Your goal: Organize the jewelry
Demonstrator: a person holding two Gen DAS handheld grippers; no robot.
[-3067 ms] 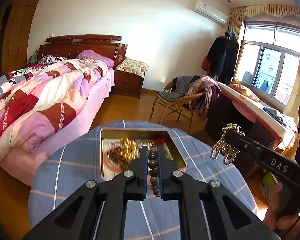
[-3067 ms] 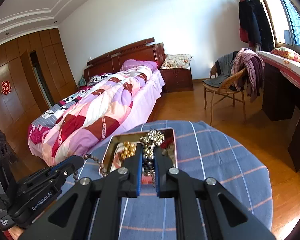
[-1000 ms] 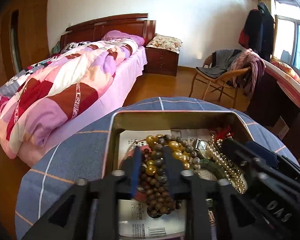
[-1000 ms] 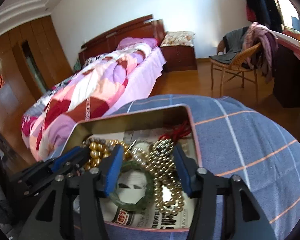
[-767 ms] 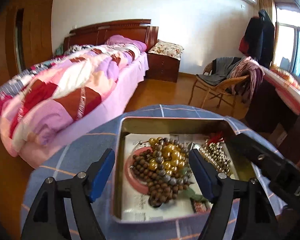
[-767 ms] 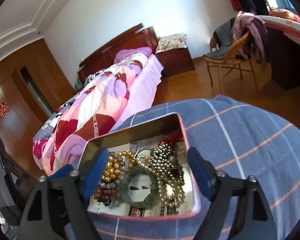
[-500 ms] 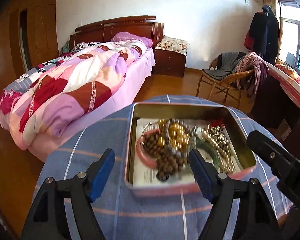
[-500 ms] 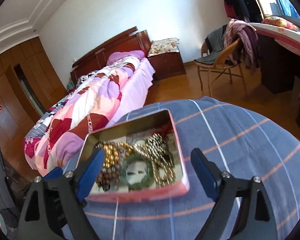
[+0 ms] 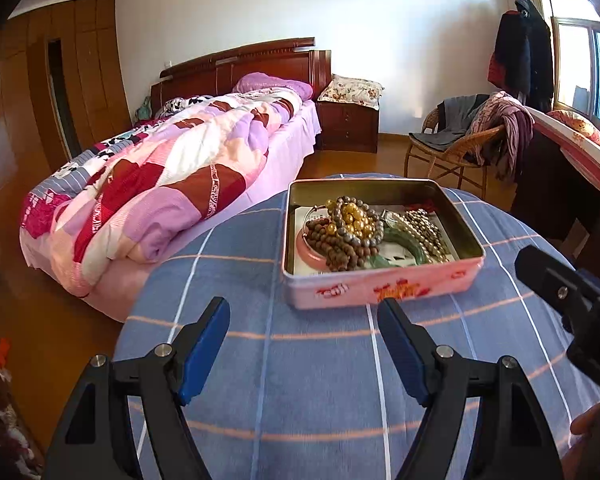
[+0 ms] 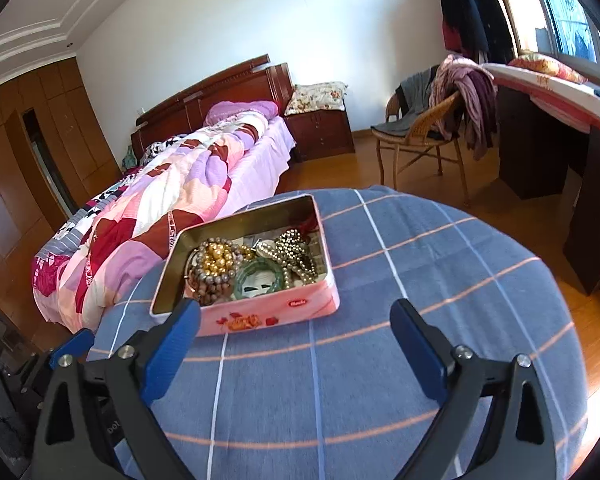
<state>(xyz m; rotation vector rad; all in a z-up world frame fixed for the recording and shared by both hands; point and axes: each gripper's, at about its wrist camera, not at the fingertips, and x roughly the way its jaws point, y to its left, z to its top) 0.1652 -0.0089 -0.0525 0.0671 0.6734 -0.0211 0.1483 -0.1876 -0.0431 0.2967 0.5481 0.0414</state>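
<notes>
A pink tin box (image 9: 380,289) (image 10: 276,314) stands on the round table with the blue checked cloth (image 9: 320,380) (image 10: 380,360). Inside lie a brown bead bracelet (image 9: 340,246), gold beads (image 9: 354,218) (image 10: 216,258), a green bangle (image 10: 260,276) and a pale pearl strand (image 9: 426,230) (image 10: 296,252). My left gripper (image 9: 304,320) is open and empty, a little short of the tin. My right gripper (image 10: 296,318) is open and empty, also short of the tin; its body shows at the right of the left wrist view (image 9: 568,300).
A bed with a patchwork quilt (image 9: 160,192) (image 10: 160,200) stands close behind the table on the left. A wicker chair with clothes (image 9: 468,148) (image 10: 432,128) and a dark desk (image 10: 548,140) stand to the right.
Both grippers let go of their bead strands into the tin, opened wide and drew back from it. The tin now sits farther away in both views.
</notes>
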